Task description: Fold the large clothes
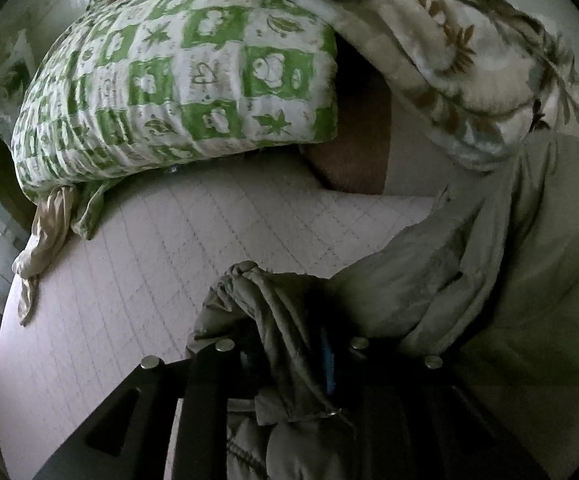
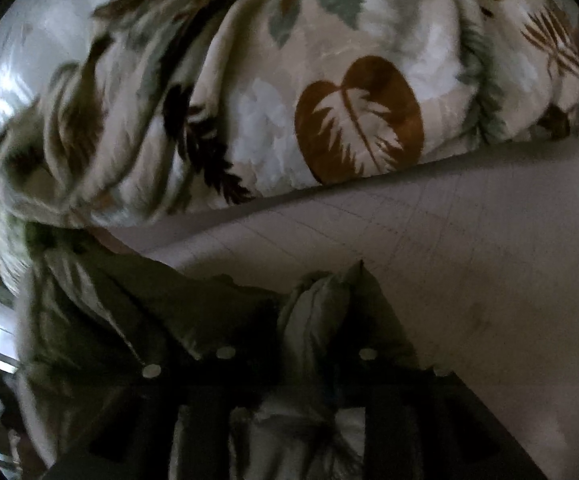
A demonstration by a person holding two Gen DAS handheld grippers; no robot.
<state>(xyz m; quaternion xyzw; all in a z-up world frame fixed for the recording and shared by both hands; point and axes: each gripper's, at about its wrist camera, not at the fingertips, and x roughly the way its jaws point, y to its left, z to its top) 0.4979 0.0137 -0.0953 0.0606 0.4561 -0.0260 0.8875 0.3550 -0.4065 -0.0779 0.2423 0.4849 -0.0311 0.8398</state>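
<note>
Left tongs (image 1: 289,344): a bunched edge of the jacket (image 1: 509,280) is gathered between narrow jaws; whether the pads press it cannot be told.
Right tongs (image 2: 295,354): another fold of the jacket (image 2: 317,304) stands between narrow jaws; a firm grip cannot be confirmed in the dark, blurred view.
Jacket: a pale grey-green padded garment, lying on the bed (image 1: 129,280), its bulk to the right in the left view.
Why two edges: both ends are judged to be taken so that one side can be carried over evenly.
Pillow (image 1: 177,80): kept at the head of the bed, apart from the jacket.
Quilt (image 2: 329,100): heaped behind, leaving bare mattress for folding.
</note>
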